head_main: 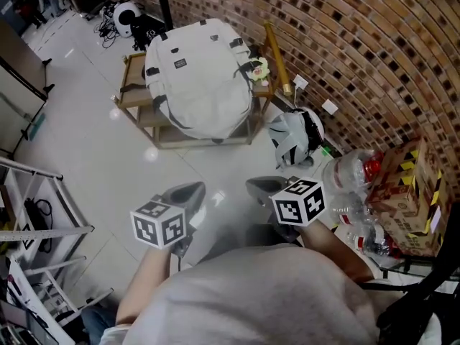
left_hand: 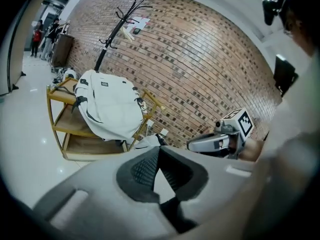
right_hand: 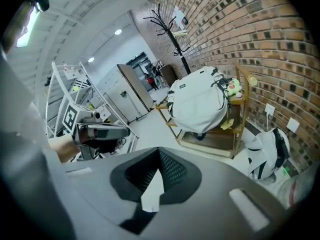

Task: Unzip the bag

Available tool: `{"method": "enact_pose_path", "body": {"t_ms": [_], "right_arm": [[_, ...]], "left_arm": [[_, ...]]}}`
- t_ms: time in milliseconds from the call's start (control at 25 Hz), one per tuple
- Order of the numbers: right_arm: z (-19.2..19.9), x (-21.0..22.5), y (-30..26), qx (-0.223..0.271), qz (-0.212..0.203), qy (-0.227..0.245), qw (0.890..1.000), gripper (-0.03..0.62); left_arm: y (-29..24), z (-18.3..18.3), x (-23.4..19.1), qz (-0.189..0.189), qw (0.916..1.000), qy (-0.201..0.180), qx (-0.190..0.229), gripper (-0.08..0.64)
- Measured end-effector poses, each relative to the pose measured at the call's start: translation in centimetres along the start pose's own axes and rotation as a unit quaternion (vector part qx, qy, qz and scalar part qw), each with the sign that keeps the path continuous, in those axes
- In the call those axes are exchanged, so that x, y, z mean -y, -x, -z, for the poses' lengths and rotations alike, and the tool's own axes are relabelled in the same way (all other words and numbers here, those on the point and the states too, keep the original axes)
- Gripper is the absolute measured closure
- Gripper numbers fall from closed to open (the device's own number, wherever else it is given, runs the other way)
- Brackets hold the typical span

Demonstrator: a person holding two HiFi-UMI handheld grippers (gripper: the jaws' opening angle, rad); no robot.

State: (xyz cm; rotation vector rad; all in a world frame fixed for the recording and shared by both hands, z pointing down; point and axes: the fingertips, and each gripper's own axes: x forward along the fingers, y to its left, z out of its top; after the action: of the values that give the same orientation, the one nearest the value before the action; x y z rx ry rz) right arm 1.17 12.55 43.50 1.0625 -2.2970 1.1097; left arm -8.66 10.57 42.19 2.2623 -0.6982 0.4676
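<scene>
left gripper [head_main: 184,192] and right gripper [head_main: 264,187] are both clamped shut on nothing, held close to the person's chest. white fabric backpack [head_main: 200,77] lies well apart on a low wooden rack [head_main: 134,103], so the approach probably hasn't begun.

The right gripper's [right_hand: 159,156] grey jaws meet, holding nothing. Ahead, a large white fabric backpack [right_hand: 197,104] lies on a light wooden shelf cart [right_hand: 212,140]. Right of the cart a smaller white-and-black bag [right_hand: 267,156] sits on the floor, and left of the cart is the left gripper [right_hand: 125,132].
</scene>
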Motion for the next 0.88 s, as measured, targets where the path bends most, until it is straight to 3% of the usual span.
{"method": "enact_pose_path", "body": {"t_ms": [280, 600, 880], "right_arm": [[4.1, -3.3, 4.9, 0.012, -0.01, 0.018, 1.0, 0.591], [19.3, -4.3, 16.3, 0.009, -0.019, 0.023, 1.0, 0.591], [24.5, -5.9, 24.1, 0.024, -0.02, 0.041, 0.999, 0.592]], "left_arm": [[3.3, 3.5, 5.6, -0.025, 0.9993, -0.014, 0.024, 0.558], [3.2, 16.8, 20.5, -0.025, 0.9991, -0.011, 0.034, 0.558], [3.6, 22.5, 29.7, -0.026, 0.9991, -0.02, 0.027, 0.558]]}}
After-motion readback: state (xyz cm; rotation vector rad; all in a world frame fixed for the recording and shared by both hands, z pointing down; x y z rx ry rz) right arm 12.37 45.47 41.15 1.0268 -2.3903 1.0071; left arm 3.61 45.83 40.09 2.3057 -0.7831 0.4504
